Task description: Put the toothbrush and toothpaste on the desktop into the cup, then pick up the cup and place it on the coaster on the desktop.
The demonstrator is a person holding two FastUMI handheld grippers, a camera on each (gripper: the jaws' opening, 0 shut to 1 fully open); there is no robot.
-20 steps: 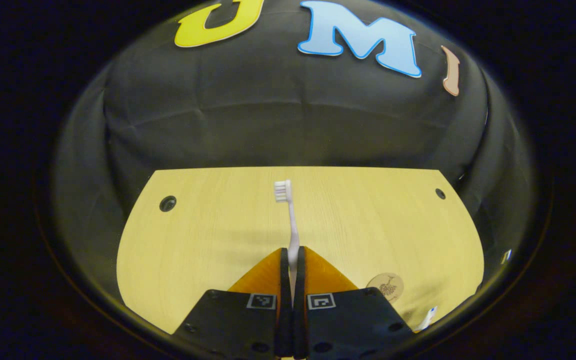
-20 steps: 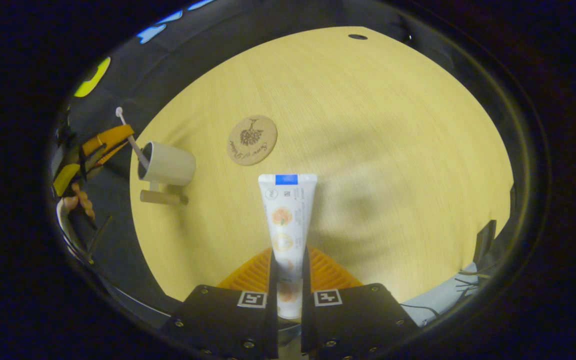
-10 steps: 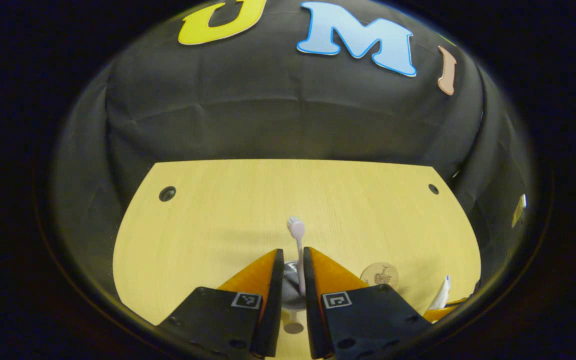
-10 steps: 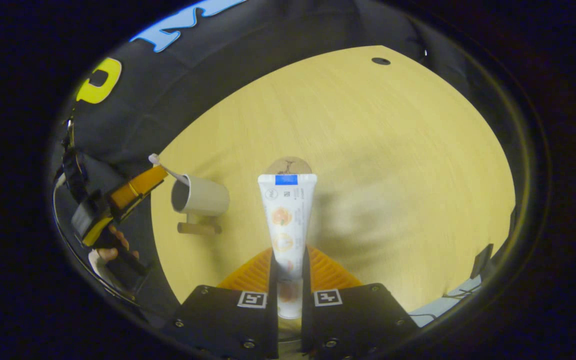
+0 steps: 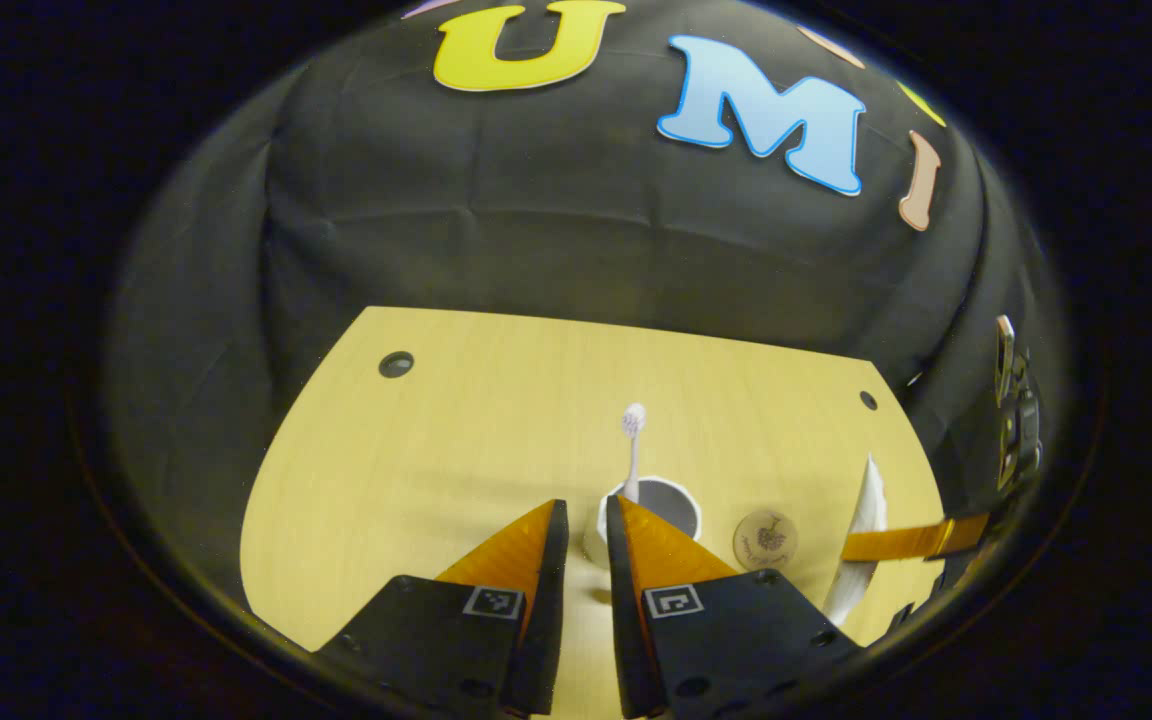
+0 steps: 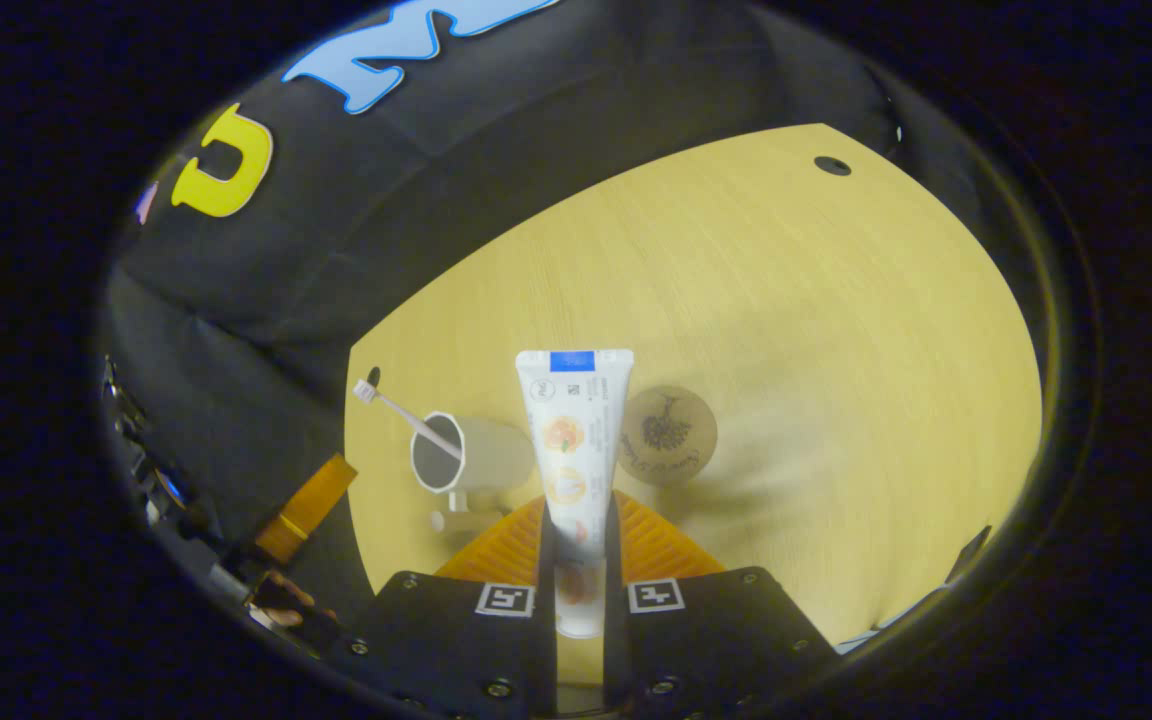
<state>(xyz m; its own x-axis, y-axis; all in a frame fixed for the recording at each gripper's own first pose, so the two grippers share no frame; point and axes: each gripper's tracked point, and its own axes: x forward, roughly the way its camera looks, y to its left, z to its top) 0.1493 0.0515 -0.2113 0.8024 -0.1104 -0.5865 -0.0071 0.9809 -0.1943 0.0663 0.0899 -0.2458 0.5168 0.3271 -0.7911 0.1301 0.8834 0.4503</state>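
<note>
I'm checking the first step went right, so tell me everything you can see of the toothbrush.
The toothbrush is slim and pale, plastic by its look, with a small head of white bristles at its top end. It stands handle-down in the cup on the wooden desktop, leaning against the rim, its head well above the rim. In the left gripper view it rises nearly upright from the cup. No gripper touches it; the left gripper sits open, short of the cup.

Toothbrush in the cup, toothpaste in your right hand-held gripper (image 6: 576, 560).
Your white toothbrush (image 5: 632, 440) leans head-up in the pale cup (image 5: 658, 505) just ahead of your left hand-held gripper (image 5: 586, 560); the round coaster (image 6: 667, 436) lies beside the upright toothpaste (image 6: 573, 450).
</note>
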